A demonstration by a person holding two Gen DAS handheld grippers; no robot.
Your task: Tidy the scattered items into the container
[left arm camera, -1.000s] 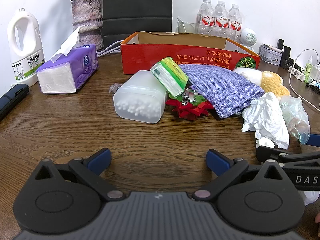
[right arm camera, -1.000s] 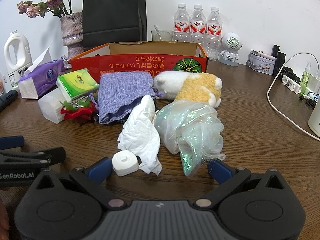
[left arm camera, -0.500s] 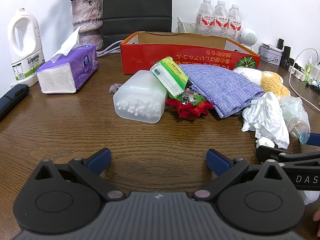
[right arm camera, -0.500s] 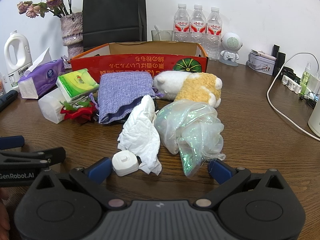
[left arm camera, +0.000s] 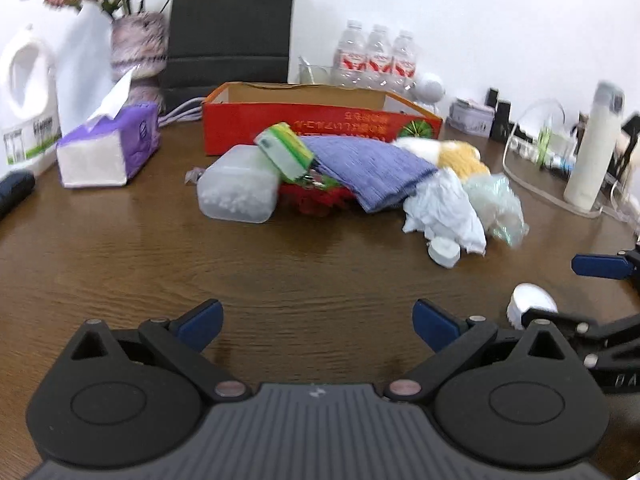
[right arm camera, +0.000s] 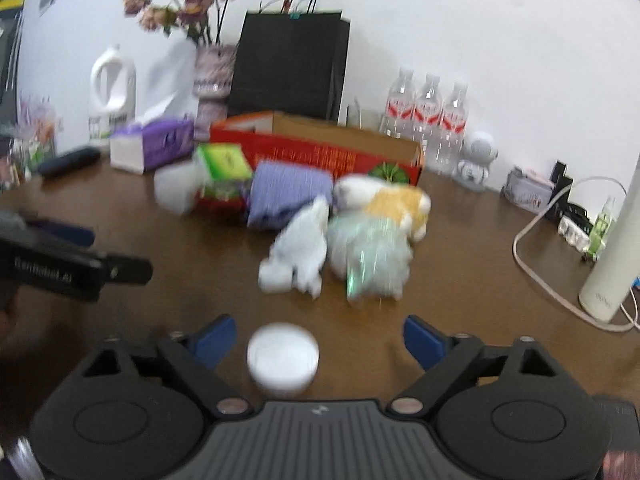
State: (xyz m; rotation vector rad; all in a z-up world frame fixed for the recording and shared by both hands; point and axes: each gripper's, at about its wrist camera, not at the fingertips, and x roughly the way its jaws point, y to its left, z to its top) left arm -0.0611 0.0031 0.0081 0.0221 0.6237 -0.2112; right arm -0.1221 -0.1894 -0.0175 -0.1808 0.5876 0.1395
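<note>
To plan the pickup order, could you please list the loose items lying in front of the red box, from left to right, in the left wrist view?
Swab box → green pack → purple cloth → white bag → clear bag.

Behind your box you've got a black paper bag (left arm camera: 230, 24), three water bottles (left arm camera: 376, 58), a flower vase (left arm camera: 138, 54) and a white detergent jug (left arm camera: 26, 92).

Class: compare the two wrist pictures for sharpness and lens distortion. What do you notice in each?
Left wrist view: mild blur, red box still readable, edges bowed by the fisheye. Right wrist view: heavy motion smear over the clutter and round white tub; dark corners from the lens.
</note>
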